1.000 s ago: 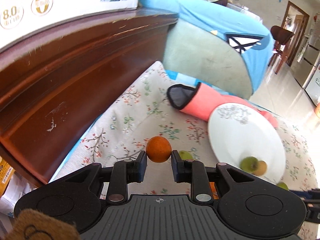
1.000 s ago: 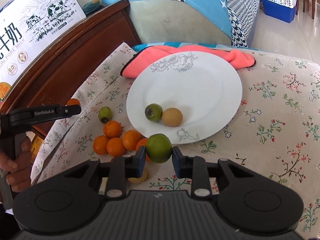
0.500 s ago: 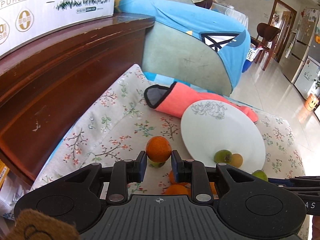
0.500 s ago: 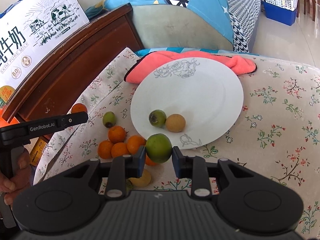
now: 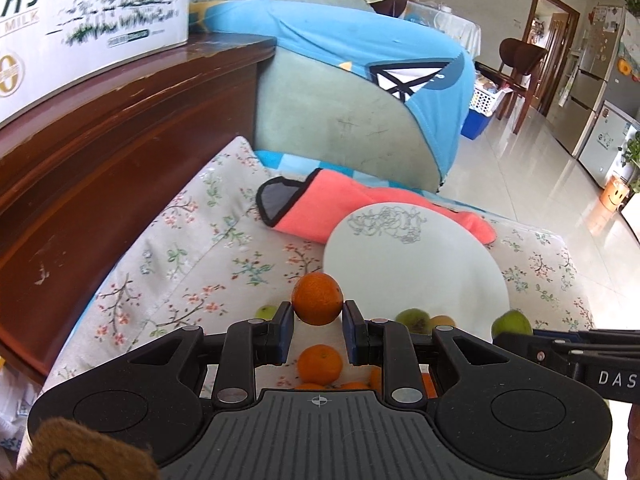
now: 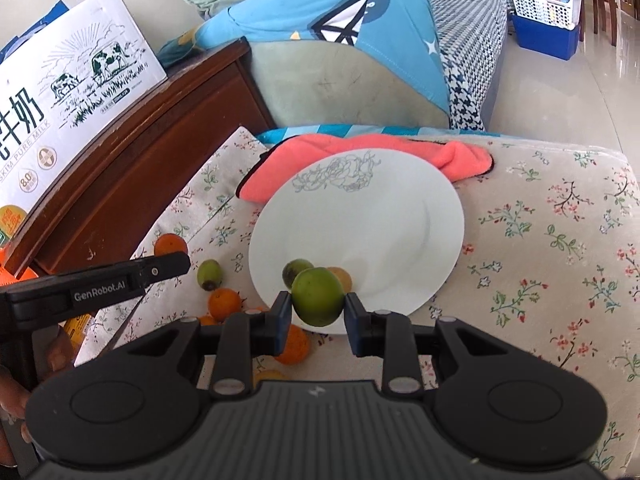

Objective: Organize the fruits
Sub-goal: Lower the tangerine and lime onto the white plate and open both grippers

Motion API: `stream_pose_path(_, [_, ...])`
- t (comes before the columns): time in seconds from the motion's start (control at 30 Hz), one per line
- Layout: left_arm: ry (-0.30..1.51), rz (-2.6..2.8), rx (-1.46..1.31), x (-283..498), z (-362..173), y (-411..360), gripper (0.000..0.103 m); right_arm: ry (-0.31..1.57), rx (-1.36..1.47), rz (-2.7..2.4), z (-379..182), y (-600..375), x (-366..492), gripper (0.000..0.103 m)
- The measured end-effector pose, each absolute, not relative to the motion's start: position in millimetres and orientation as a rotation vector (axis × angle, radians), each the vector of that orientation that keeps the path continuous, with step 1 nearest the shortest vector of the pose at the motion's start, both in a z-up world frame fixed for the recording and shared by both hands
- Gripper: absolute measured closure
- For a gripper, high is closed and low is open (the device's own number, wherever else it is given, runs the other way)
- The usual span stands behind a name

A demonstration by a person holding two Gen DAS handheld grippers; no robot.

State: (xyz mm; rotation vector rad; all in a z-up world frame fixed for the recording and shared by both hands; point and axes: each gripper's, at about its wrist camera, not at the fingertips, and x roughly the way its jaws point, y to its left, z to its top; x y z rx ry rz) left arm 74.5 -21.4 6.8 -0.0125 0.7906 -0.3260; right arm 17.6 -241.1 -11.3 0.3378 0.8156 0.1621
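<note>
Both tongs loaded near the plate

Left tongs (image 5: 317, 322) grip an orange (image 5: 317, 298); right tongs (image 6: 316, 317) grip a green fruit (image 6: 318, 296) over the plate (image 6: 400, 224) rim. Released there, it may roll off the tilted plate or knock the two fruits (image 6: 320, 274) already on it

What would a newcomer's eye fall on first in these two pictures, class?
First, an orange pinched in the left gripper and a green fruit pinched in the right gripper. Beyond them, a white plate on flowered cloth holds two small fruits; loose oranges lie beside it.
</note>
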Motion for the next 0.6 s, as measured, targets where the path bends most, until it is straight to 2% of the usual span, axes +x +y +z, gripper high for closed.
stream_pose_path(0.33, [0.78, -0.364, 0.002, 82, 15, -43, 0.079, 0.786, 0.351, 0.126, -2, -265, 28, 0.074])
stream_pose_path(0.6, [0.81, -0.364, 0.03, 100, 3, -61, 0.079, 0.824, 0.408, 0.102, -18, -283, 48, 0.074])
